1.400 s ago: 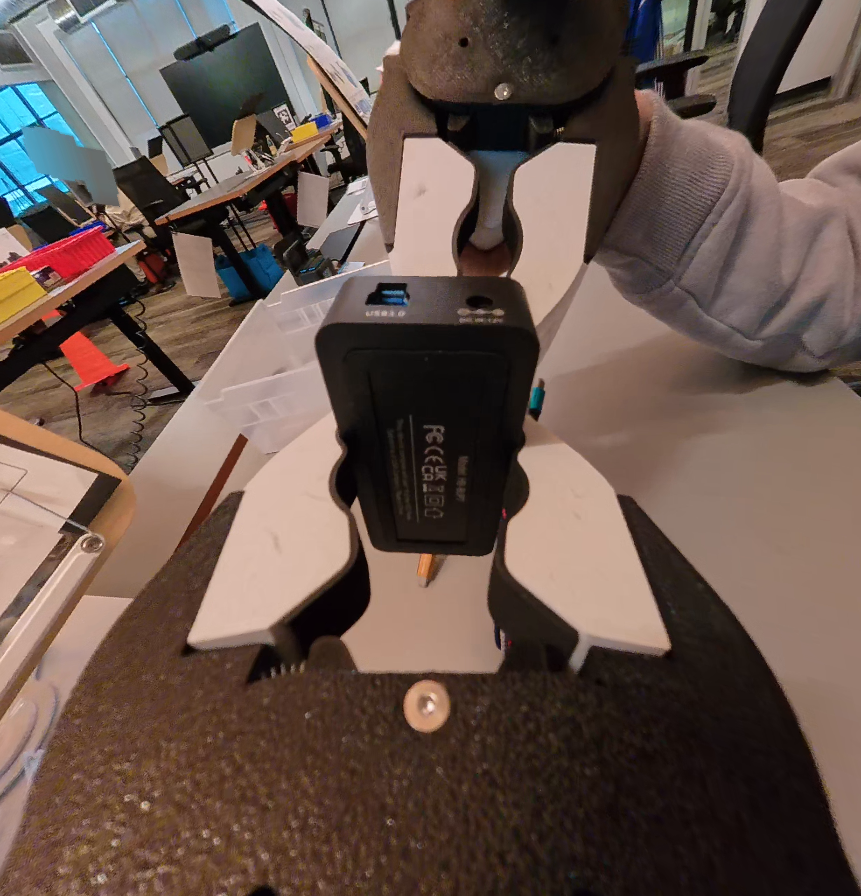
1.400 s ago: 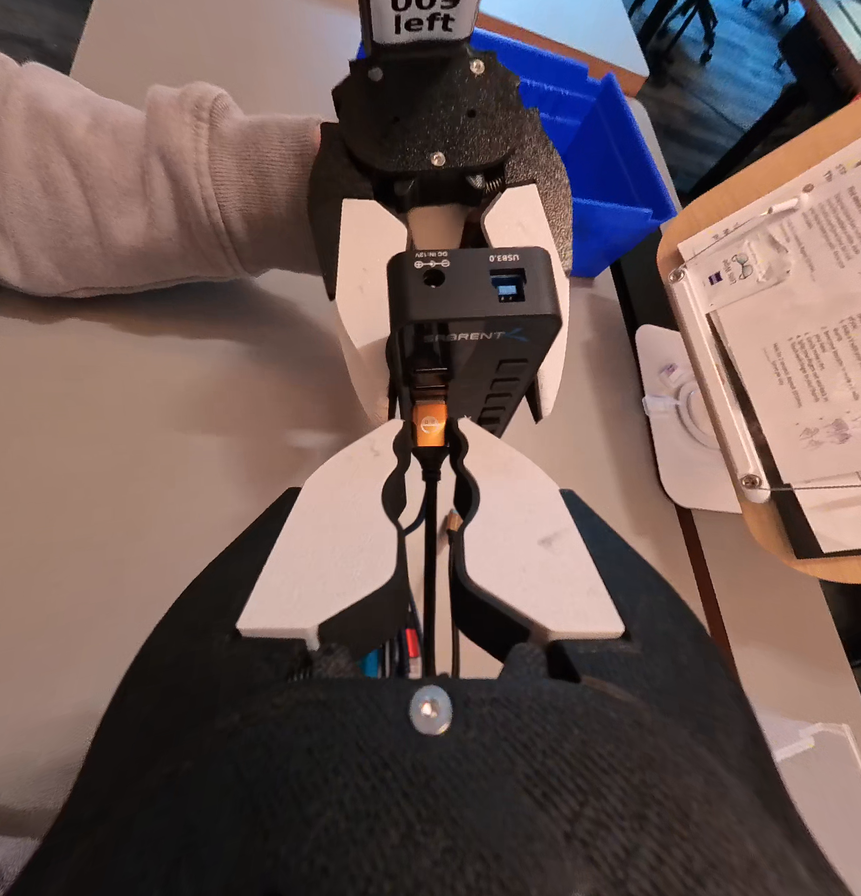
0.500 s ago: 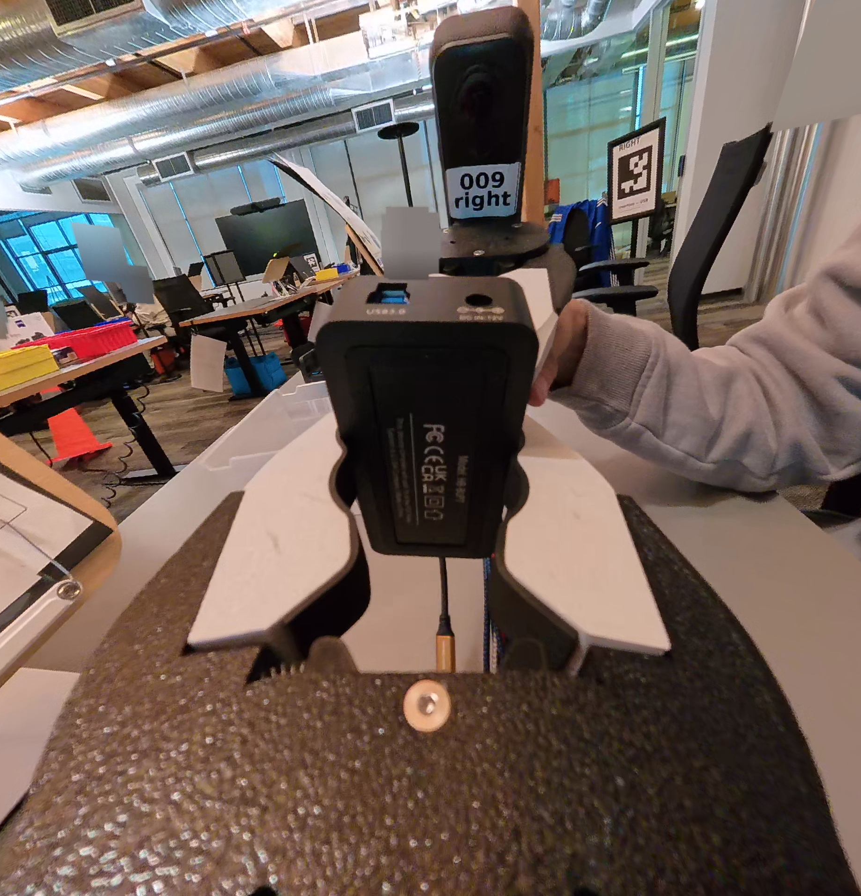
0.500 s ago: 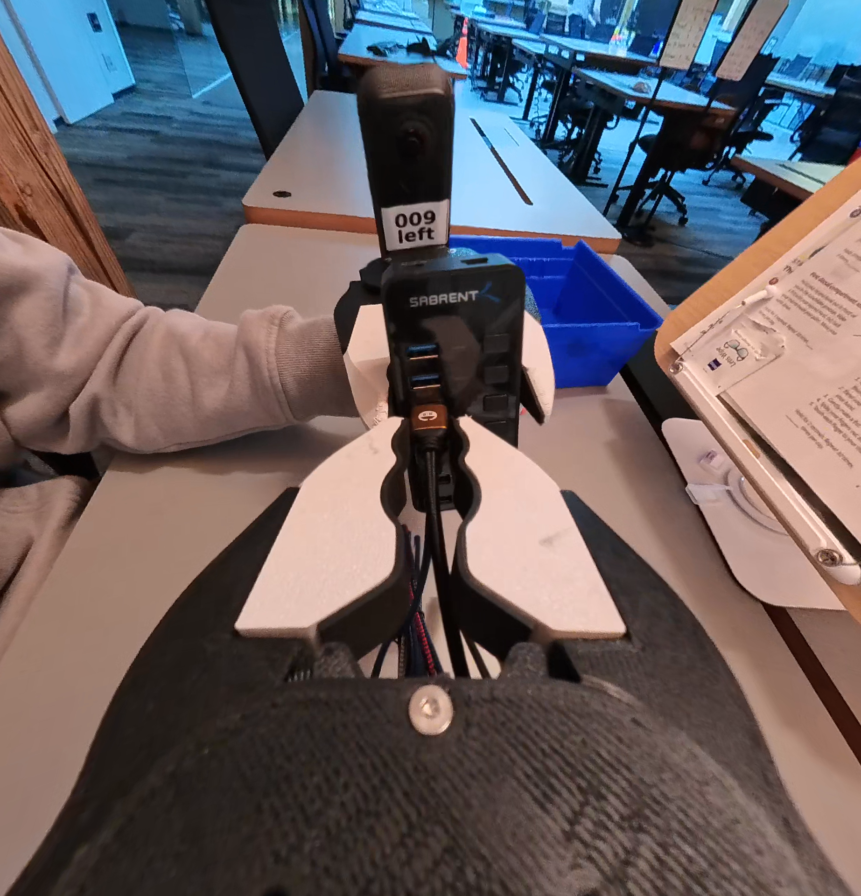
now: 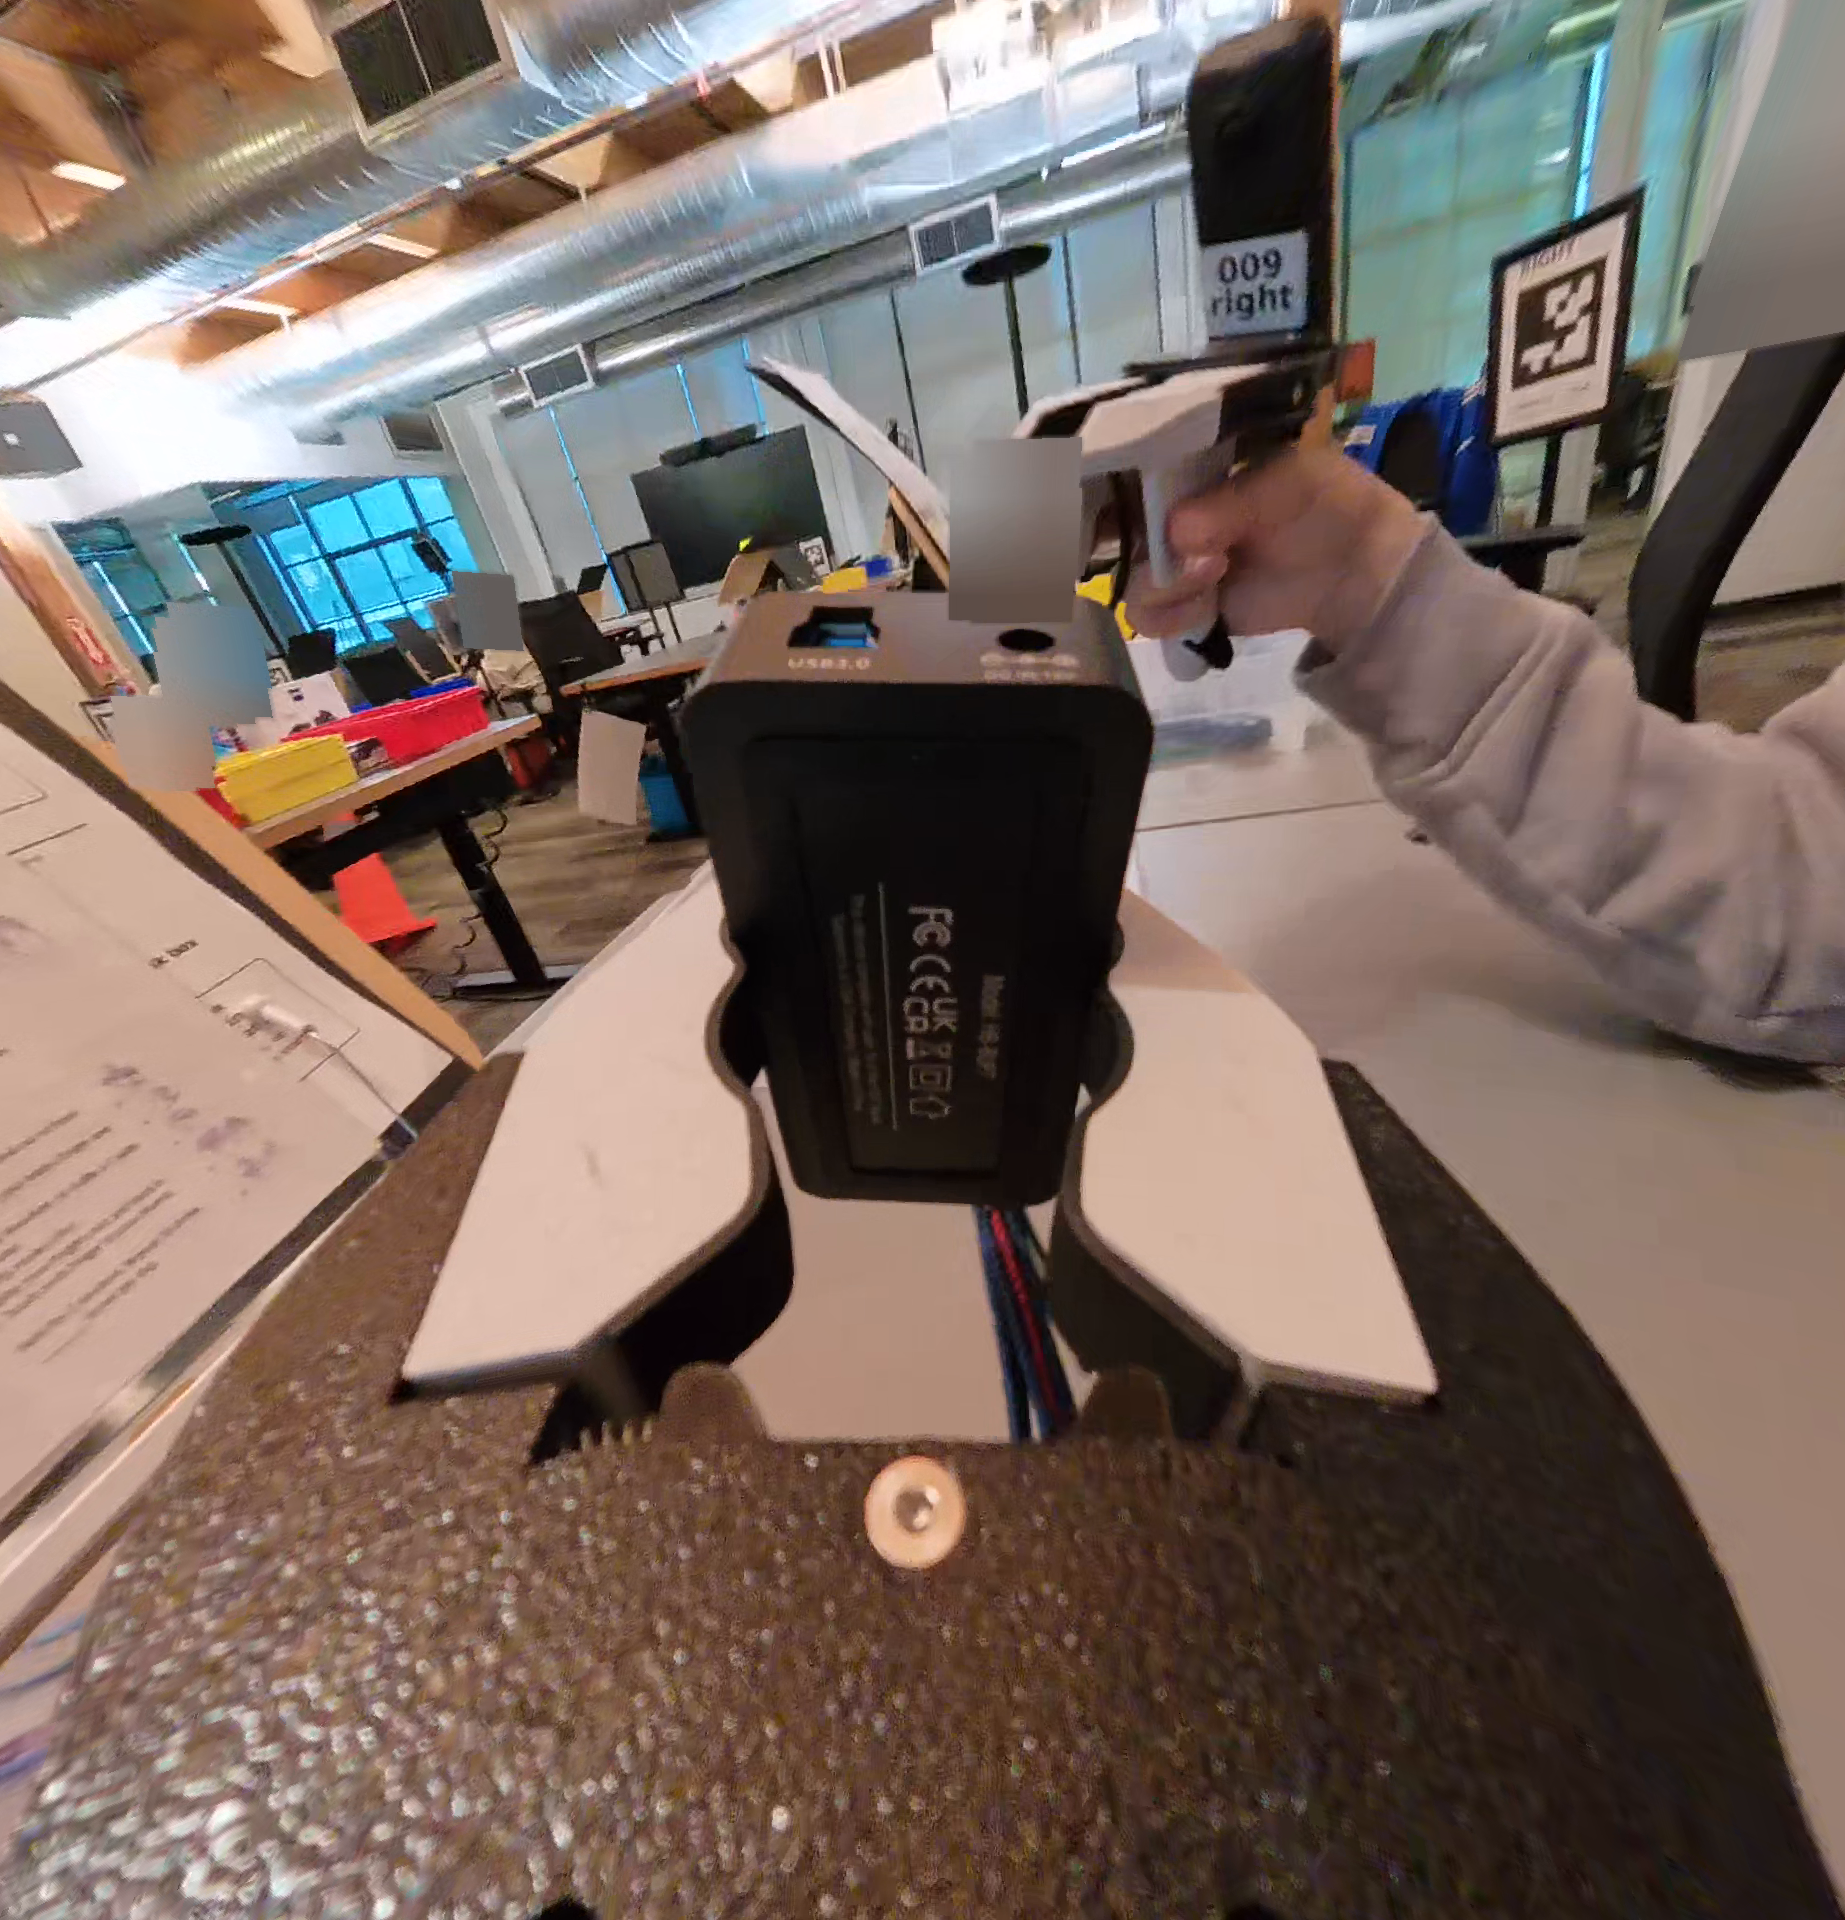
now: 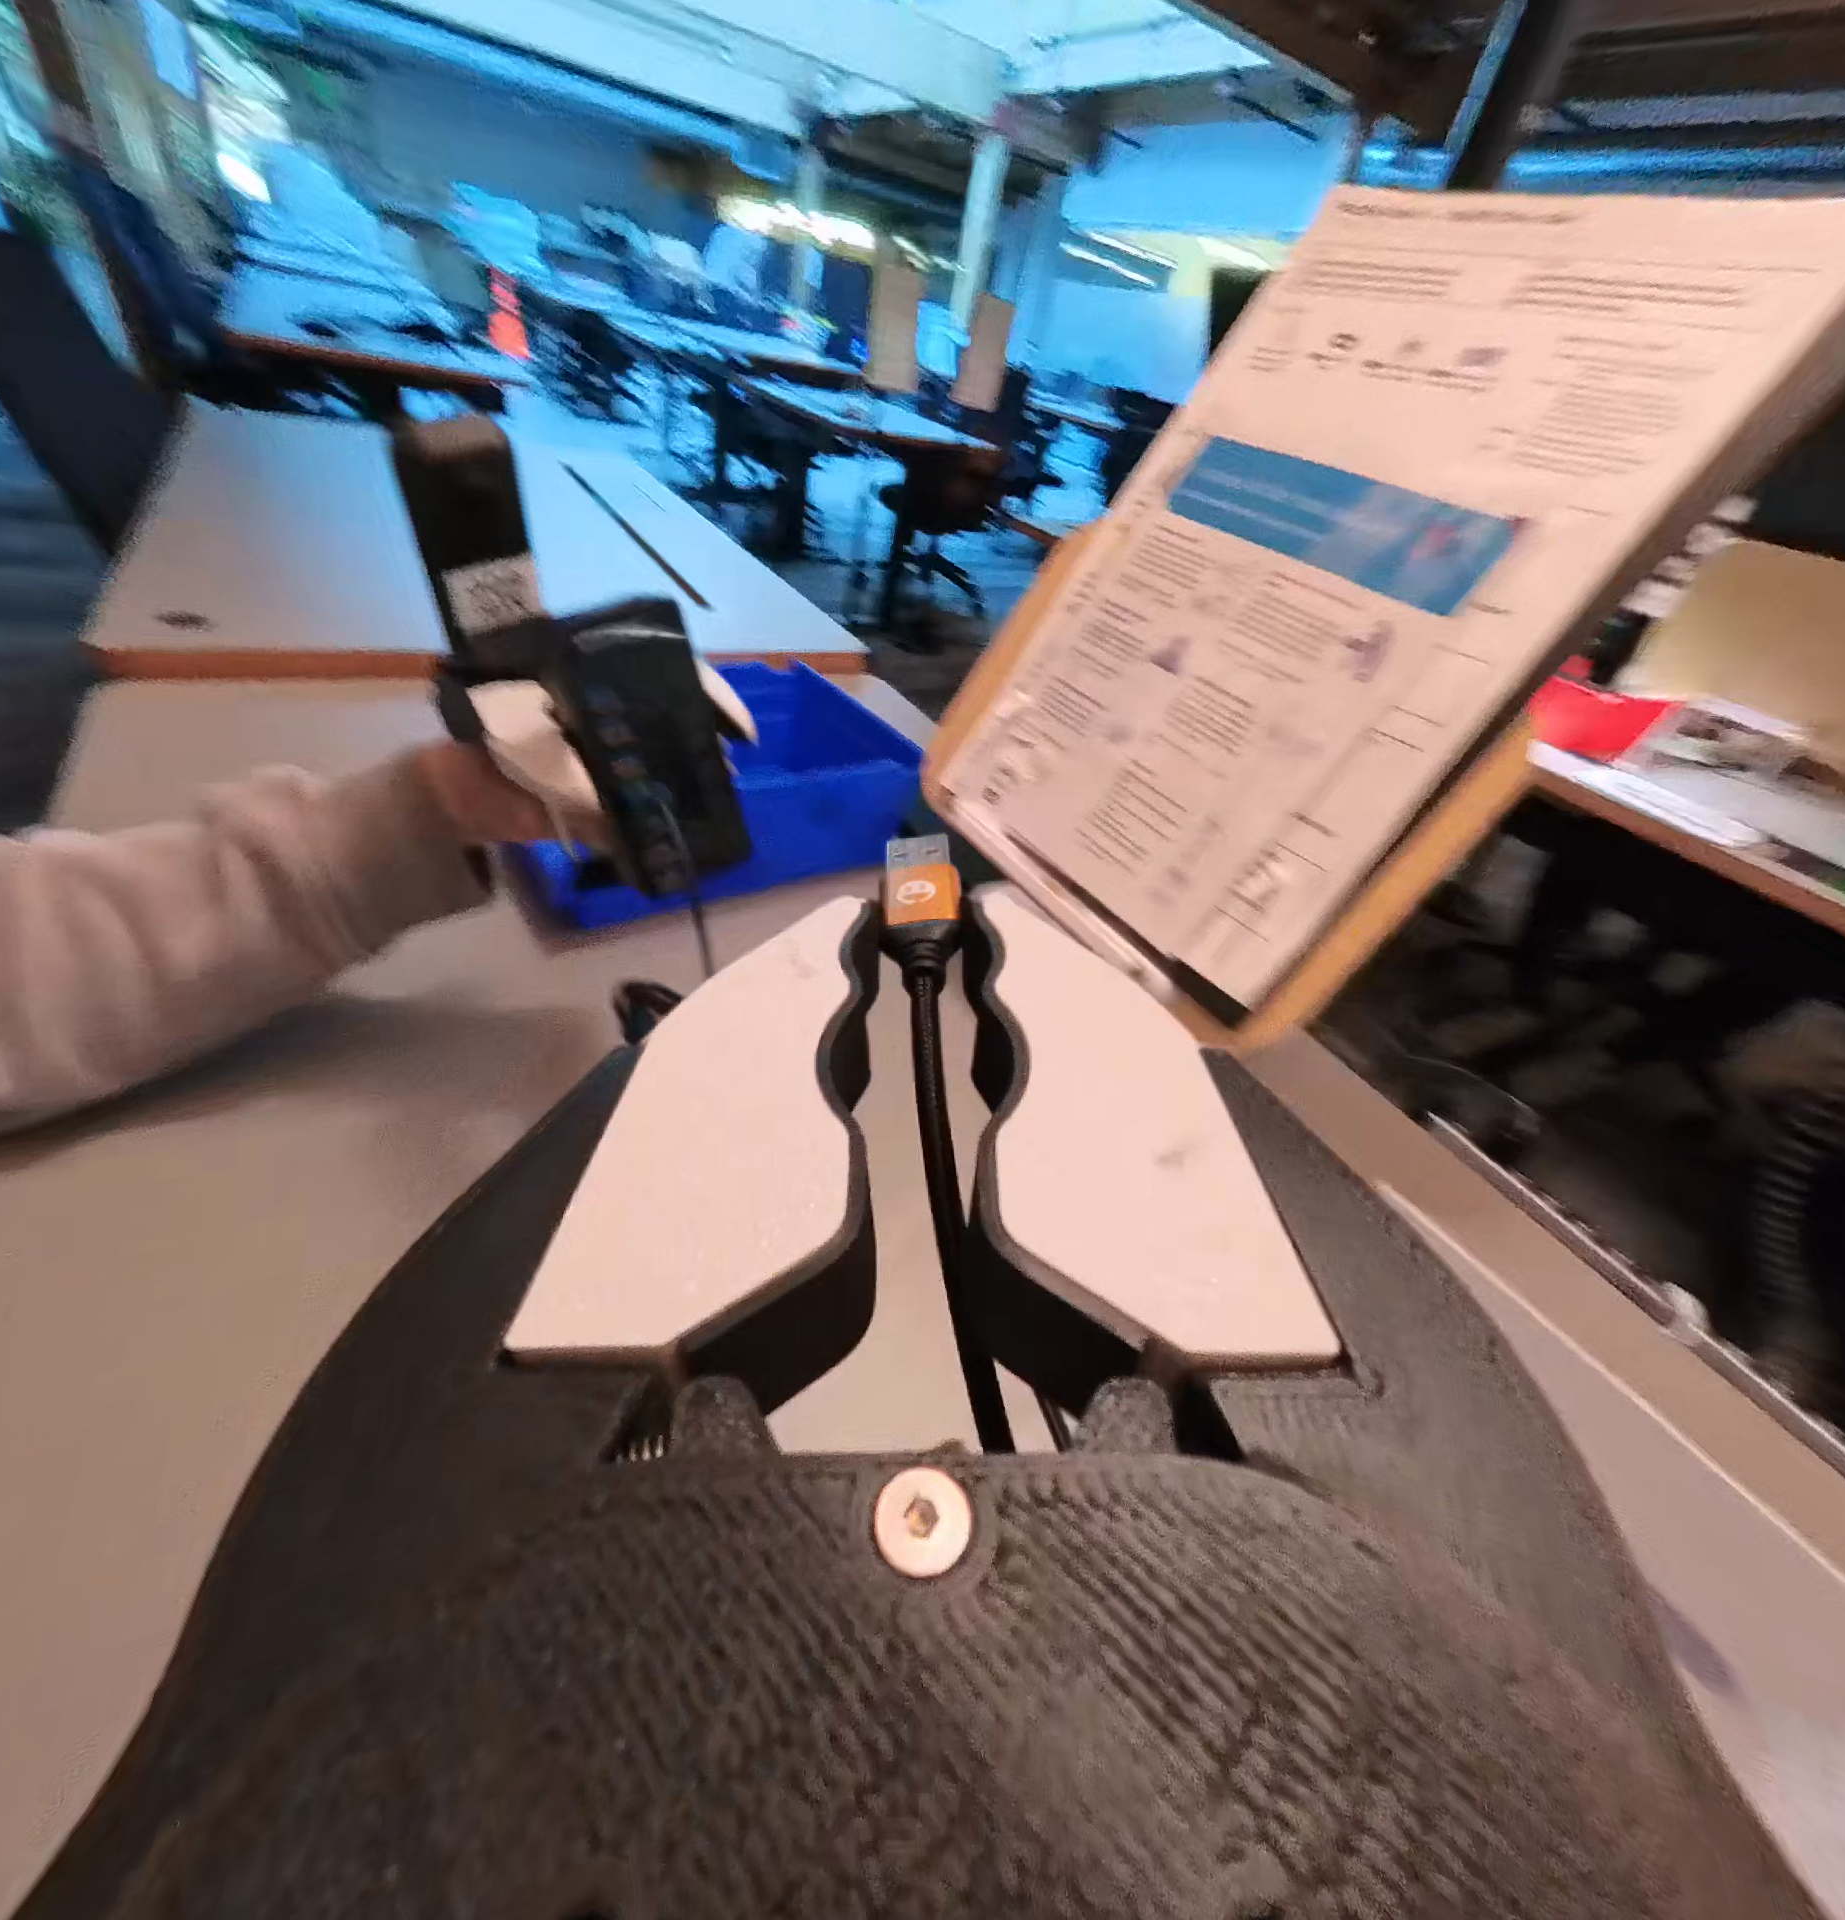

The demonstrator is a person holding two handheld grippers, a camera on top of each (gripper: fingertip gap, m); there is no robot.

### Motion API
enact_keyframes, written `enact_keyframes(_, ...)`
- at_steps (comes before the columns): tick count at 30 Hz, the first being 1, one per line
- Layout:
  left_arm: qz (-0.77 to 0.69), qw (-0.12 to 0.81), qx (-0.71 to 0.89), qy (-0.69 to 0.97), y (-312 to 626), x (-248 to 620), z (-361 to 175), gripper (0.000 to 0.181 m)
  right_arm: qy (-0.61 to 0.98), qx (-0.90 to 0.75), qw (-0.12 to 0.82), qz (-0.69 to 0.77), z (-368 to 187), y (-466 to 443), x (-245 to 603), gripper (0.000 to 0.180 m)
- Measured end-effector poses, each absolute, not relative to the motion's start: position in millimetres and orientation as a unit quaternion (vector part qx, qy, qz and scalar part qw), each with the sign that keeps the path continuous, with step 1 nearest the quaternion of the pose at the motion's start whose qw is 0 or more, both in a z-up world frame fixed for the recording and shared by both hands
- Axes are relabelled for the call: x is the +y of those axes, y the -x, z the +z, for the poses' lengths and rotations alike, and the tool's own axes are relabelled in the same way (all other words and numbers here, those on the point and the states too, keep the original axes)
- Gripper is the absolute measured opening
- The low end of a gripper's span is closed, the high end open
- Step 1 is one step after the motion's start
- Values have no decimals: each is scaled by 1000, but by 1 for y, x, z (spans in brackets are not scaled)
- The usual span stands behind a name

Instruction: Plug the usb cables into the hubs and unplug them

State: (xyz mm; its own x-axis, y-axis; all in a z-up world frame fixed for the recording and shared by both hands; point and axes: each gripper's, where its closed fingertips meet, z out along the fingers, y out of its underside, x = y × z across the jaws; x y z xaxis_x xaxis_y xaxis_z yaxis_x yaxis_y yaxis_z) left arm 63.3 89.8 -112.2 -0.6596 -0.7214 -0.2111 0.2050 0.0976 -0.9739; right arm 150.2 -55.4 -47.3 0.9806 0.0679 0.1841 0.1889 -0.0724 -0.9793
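Half a second ago our orange USB plug point(image 6: 920, 896) sat in the black hub point(image 5: 918, 894); now it is out, well apart from the hub. Our right gripper point(image 6: 920, 914) has its jaws pinching the plug, metal tip pointing forward, braided cable point(image 6: 944, 1174) trailing back between the fingers point(image 6: 710, 1122). Our left gripper point(image 5: 913, 1039) has its jaws clamped on the hub's sides, holding it upright above the grey surface point(image 5: 1520, 1091). Red and blue cables point(image 5: 1017, 1320) hang below the hub. A blue bin point(image 6: 824, 779) sits behind it.
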Motion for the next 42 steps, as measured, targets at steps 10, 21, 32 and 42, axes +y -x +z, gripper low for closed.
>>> enact_keyframes(10,-678,349,615,201,-57,97,-101,61,707,87,702,-6,-101,-257,-119,15)
enact_keyframes(21,-661,347,632,208,-62,86,-102,60,846,179,487,-125,-180,-296,-112,66)
enact_keyframes(32,-644,332,662,191,-66,66,-113,61,749,-243,615,28,-106,-85,19,53)
enact_keyframes(42,-642,320,677,164,-63,50,-115,60,739,-273,610,85,-128,-54,53,27)
